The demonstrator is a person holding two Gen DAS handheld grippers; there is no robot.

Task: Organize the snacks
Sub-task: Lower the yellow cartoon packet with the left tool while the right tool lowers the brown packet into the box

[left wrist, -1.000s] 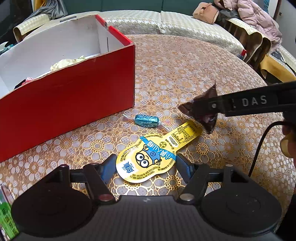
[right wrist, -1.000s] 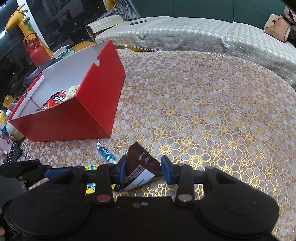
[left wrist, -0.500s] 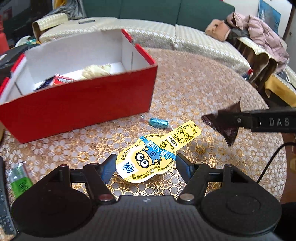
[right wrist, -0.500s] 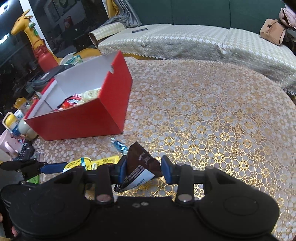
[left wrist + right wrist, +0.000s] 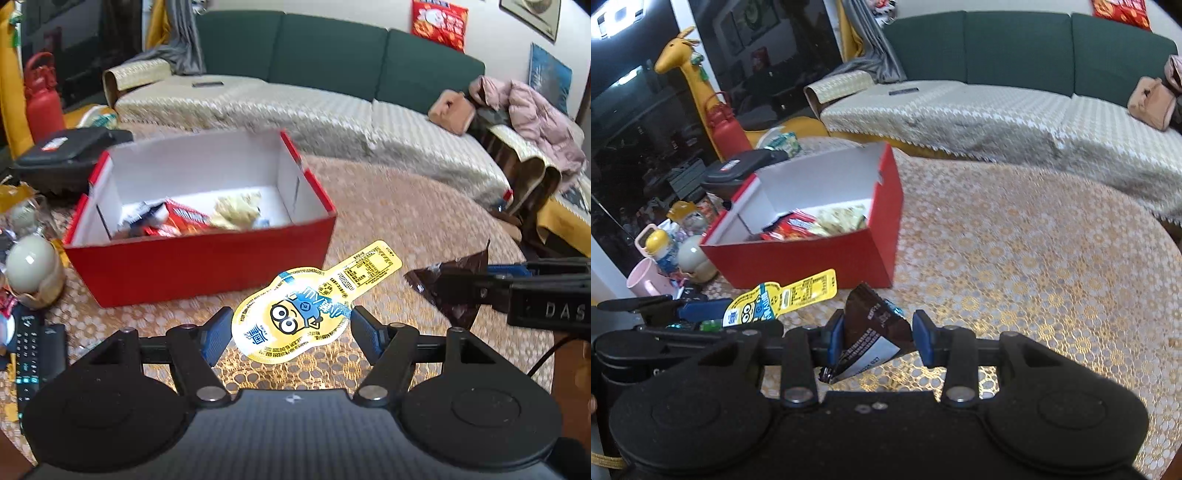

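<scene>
Both grippers are higher off the table (image 5: 424,206) than a second ago, packets lifted with them. Left gripper (image 5: 291,328), jaws about half apart, clamps the yellow cartoon packet (image 5: 306,310); right gripper (image 5: 877,338), jaws narrower, clamps the dark brown packet (image 5: 871,328). Red box (image 5: 207,262) sits far-left, snacks inside.

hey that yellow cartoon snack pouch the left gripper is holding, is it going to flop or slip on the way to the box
The yellow pouch probably won't flop much: its long neck sticks out unsupported without drooping. It looks flat and light. The left gripper only clamps its edges, and the film looks glossy, so it might slip.
</scene>
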